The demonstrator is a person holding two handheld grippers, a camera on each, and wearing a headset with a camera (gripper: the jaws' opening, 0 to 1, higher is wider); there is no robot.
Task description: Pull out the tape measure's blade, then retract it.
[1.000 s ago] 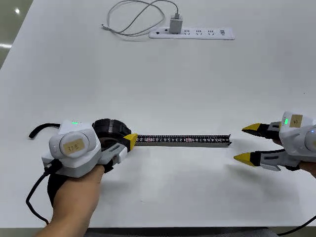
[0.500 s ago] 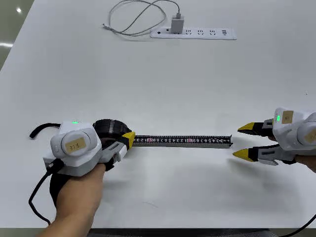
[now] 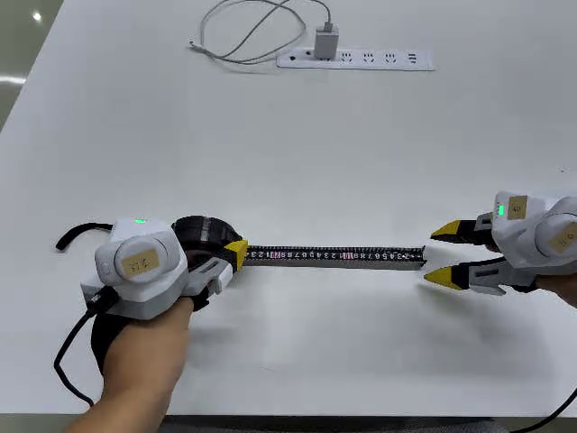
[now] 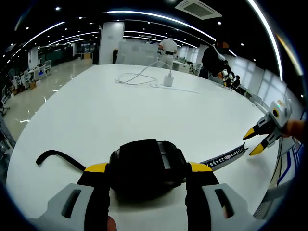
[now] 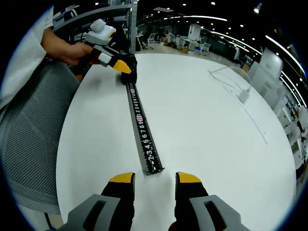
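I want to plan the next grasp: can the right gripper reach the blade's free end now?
Probably yes. The right gripper is open, its jaws point at the blade's free end, and nothing lies between them.

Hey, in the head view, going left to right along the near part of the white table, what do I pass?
Black strap loop → round black tape measure case → pulled-out black blade → open right gripper.

A big open-plan office or lab hall: long ceiling light strips (image 4: 139, 12), rows of desks (image 5: 192, 45) further back, people standing (image 4: 168, 45), a wide white table (image 3: 361, 162) carrying a power strip (image 3: 356, 59).
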